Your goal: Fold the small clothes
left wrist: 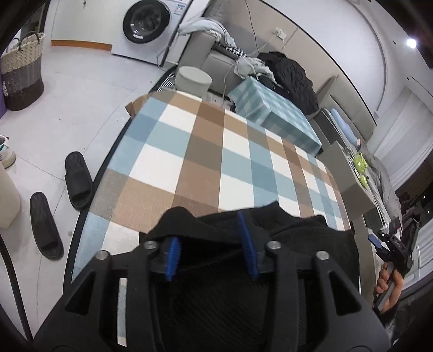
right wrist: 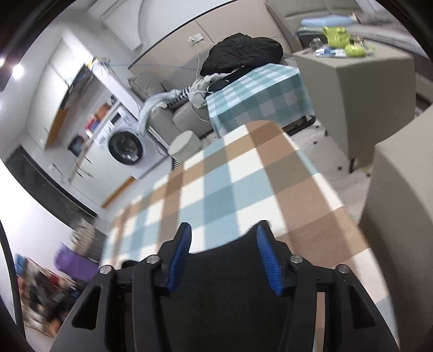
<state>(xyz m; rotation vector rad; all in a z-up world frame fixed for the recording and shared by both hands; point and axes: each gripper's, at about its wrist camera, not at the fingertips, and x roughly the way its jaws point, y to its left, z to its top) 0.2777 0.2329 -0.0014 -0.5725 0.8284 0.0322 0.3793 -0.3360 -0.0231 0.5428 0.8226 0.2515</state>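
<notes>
- A living room with a pale tiled floor (left wrist: 81, 108) holds a bench covered in a blue, brown and white checked cloth (left wrist: 205, 151), which fills the middle of both wrist views.
- Beyond the bench stand a white front-loading washing machine (left wrist: 147, 20), a grey sofa heaped with pale clothes (left wrist: 216, 48), a round grey stool (left wrist: 193, 80) and a smaller bench under a teal checked cloth (left wrist: 270, 111).
- A woven two-tone laundry basket (left wrist: 23, 70) sits on the floor at the left, and a pair of black slippers (left wrist: 62, 200) lies just beside the bench edge.
- The black knitted garment (left wrist: 270, 230) lies on the near part of the checked bench, spread under both claws.
- The left claw (left wrist: 211, 243) stands part open, its blue ribbed pads (left wrist: 245, 238) apart; black fabric shows between them, but the pads do not press on it.
- The right claw (right wrist: 224, 257) is likewise part open in its own view, blue pads (right wrist: 266, 260) spread with the dark garment beneath and between them, unclamped.
- In the left wrist view, the right claw appears at the far right edge, held by a hand (left wrist: 387, 287).
- A grey side cabinet (right wrist: 357, 89) at the right carries yellow-green objects (right wrist: 337, 35).
</notes>
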